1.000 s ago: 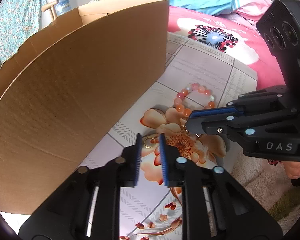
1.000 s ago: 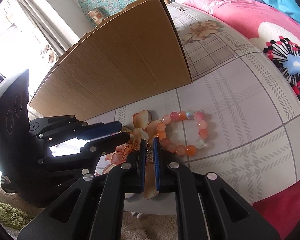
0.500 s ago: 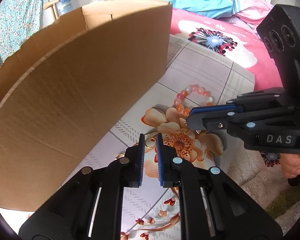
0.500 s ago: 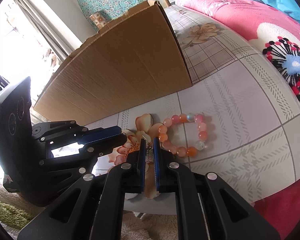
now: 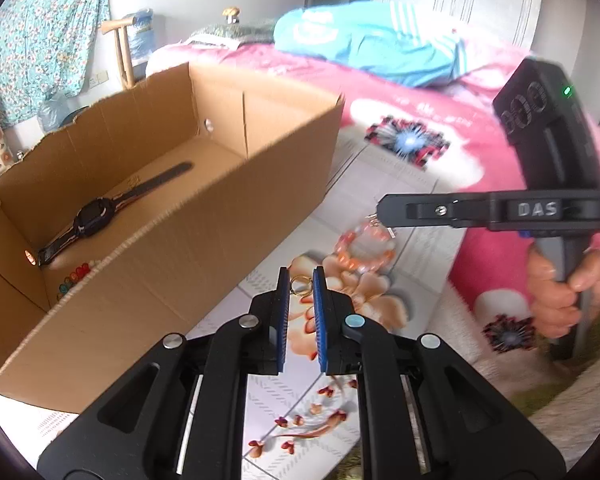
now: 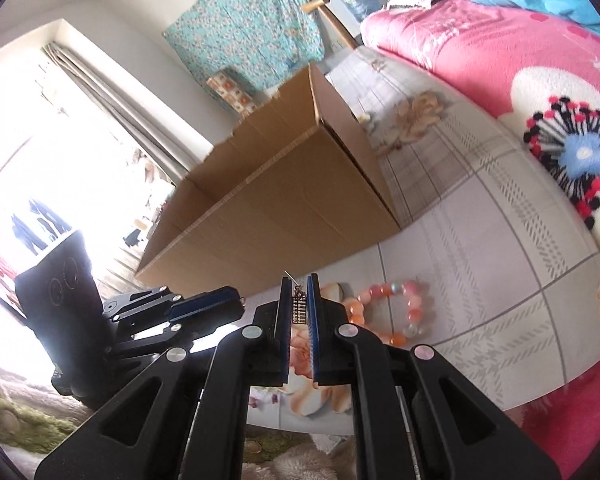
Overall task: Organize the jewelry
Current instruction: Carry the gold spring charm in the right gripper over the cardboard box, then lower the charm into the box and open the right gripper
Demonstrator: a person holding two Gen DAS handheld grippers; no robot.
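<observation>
The left hand-held gripper point(image 5: 301, 286) has its blue pads drawn close, pinching a small gold ring earring point(image 5: 300, 283) at their tips. The right hand-held gripper point(image 6: 299, 300) is pressed nearly together on a small dangling earring point(image 6: 299, 304), a thin wire hook sticking up above the pads. Both are lifted clear of the floral-patterned surface point(image 6: 480, 280).

Just beyond the right gripper's tips a bracelet of pink and orange beads point(image 6: 392, 312) lies flat on the surface, near its front edge. The open cardboard box point(image 5: 204, 220) stands on the surface to the left of the bracelet, its long near wall facing both grippers. Bare surface lies between the box and the pink bed cover point(image 6: 480, 52) on the right.

Only the left wrist view looks down into the box: a dark wristwatch point(image 5: 94, 220) lies along its floor, and some small coloured beads point(image 5: 74, 278) sit in the near corner. That view also shows a hand point(image 5: 560, 292) around the right gripper's handle. The right wrist view sees only the box's outer wall and rim.
</observation>
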